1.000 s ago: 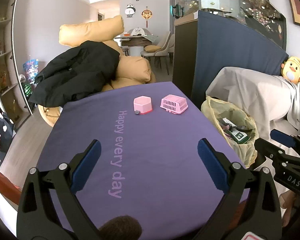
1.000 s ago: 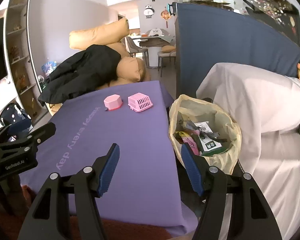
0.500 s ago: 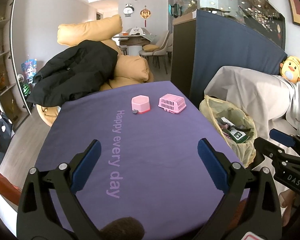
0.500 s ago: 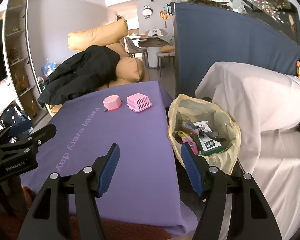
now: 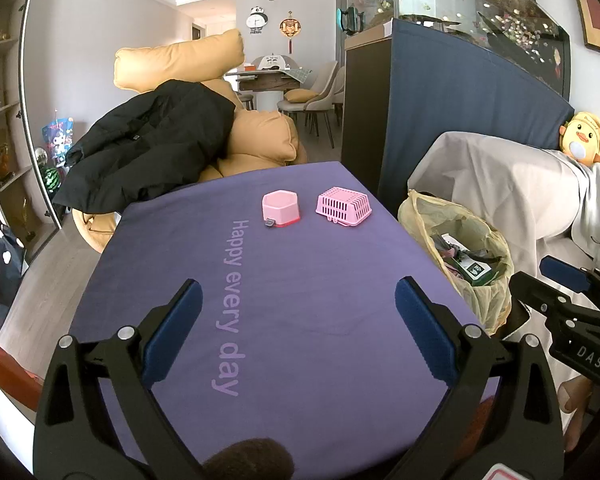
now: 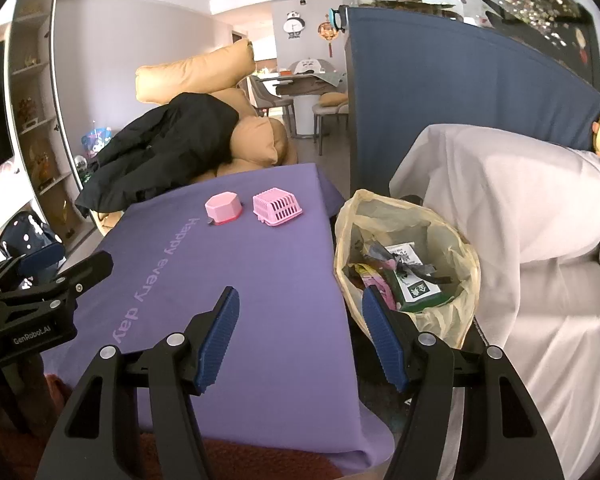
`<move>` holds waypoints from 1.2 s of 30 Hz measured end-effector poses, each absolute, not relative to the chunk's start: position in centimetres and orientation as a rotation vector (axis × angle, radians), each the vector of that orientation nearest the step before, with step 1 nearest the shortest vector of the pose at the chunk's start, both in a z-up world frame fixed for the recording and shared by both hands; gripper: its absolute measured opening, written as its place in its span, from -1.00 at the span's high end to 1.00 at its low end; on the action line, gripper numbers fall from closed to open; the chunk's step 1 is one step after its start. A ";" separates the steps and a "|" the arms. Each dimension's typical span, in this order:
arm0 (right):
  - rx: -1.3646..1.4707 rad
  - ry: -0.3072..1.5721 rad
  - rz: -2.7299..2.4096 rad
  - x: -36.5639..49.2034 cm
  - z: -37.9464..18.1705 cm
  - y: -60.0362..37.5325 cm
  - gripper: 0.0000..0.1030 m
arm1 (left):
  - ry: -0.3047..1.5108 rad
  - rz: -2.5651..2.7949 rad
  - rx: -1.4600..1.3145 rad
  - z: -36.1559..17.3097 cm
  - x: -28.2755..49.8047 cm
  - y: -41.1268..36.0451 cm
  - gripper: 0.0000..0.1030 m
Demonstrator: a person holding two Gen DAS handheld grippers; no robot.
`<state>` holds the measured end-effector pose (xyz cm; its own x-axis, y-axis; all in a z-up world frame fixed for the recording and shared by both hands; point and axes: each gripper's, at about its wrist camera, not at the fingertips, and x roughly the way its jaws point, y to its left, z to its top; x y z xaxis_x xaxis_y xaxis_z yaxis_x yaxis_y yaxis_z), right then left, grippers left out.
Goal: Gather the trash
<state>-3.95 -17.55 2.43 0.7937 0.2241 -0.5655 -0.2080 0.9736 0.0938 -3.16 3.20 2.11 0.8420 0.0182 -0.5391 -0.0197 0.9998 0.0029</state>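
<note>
A yellow trash bag (image 6: 466, 256) stands open beside the right edge of the purple-clothed table (image 5: 300, 280), holding wrappers and a green packet (image 6: 418, 292). The bag (image 5: 420, 216) also shows at the right of the left wrist view. My left gripper (image 5: 298, 312) hangs open over the near part of the table with nothing between its fingers. My right gripper (image 6: 298, 312) is open too, over the table's right edge with its right finger in front of the bag. Both are empty.
A pink hexagonal box (image 5: 281, 209) and a pink slotted basket (image 5: 344, 206), turned over, sit at the table's far end. Behind are tan cushions with a black coat (image 5: 148, 148), a dark blue cabinet (image 5: 460, 112) and a sheet-covered sofa (image 6: 520, 216) to the right.
</note>
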 end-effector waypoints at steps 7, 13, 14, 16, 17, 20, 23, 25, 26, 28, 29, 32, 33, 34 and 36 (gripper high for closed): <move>0.027 0.611 0.232 -3.9 2.4 -17.6 -0.17 | 0.570 0.019 -0.004 2.1 -3.1 3.3 -0.80; 0.026 0.610 0.232 -3.9 2.4 -17.6 -0.17 | 0.570 0.020 -0.004 2.1 -3.1 3.3 -0.80; 0.027 0.610 0.233 -3.9 2.4 -17.6 -0.17 | 0.569 0.020 -0.004 2.1 -3.1 3.3 -0.80; 0.025 0.611 0.232 -3.9 2.4 -17.5 -0.17 | 0.569 0.019 -0.004 2.1 -3.1 3.3 -0.80; 0.027 0.611 0.232 -3.9 2.4 -17.6 -0.17 | 0.570 0.018 -0.004 2.1 -3.1 3.4 -0.80; 0.026 0.612 0.231 -3.9 2.4 -17.6 -0.17 | 0.569 0.018 -0.003 2.1 -3.1 3.4 -0.80; 0.027 0.610 0.232 -3.9 2.4 -17.6 -0.17 | 0.568 0.019 -0.003 2.1 -3.1 3.3 -0.80; 0.026 0.609 0.231 -3.9 2.3 -17.6 -0.17 | 0.568 0.019 -0.004 2.0 -3.1 3.1 -0.79; 0.027 0.610 0.232 -3.9 2.2 -17.7 -0.17 | 0.569 0.019 -0.004 2.0 -3.2 3.2 -0.80; 0.026 0.611 0.232 -3.9 2.2 -17.7 -0.17 | 0.568 0.020 -0.004 2.0 -3.2 3.2 -0.80; 0.026 0.611 0.232 -3.9 2.2 -17.7 -0.17 | 0.568 0.021 -0.004 2.0 -3.1 3.3 -0.80; 0.026 0.610 0.233 -3.9 2.3 -17.7 -0.17 | 0.569 0.023 -0.006 1.9 -3.2 3.0 -0.80; 0.026 0.610 0.233 -3.9 2.2 -17.7 -0.17 | 0.568 0.023 -0.006 1.9 -3.2 3.0 -0.80; 0.025 0.610 0.231 -3.9 2.2 -17.7 -0.17 | 0.568 0.022 -0.006 1.9 -3.2 3.1 -0.80; 0.025 0.610 0.232 -3.9 2.3 -17.7 -0.17 | 0.565 0.019 -0.003 1.9 -3.2 3.0 -0.80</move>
<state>-3.89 -17.68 2.26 0.7942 0.2235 -0.5650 -0.2085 0.9737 0.0921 -3.20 2.99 1.91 0.8445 0.0171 -0.5353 -0.0185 0.9998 0.0027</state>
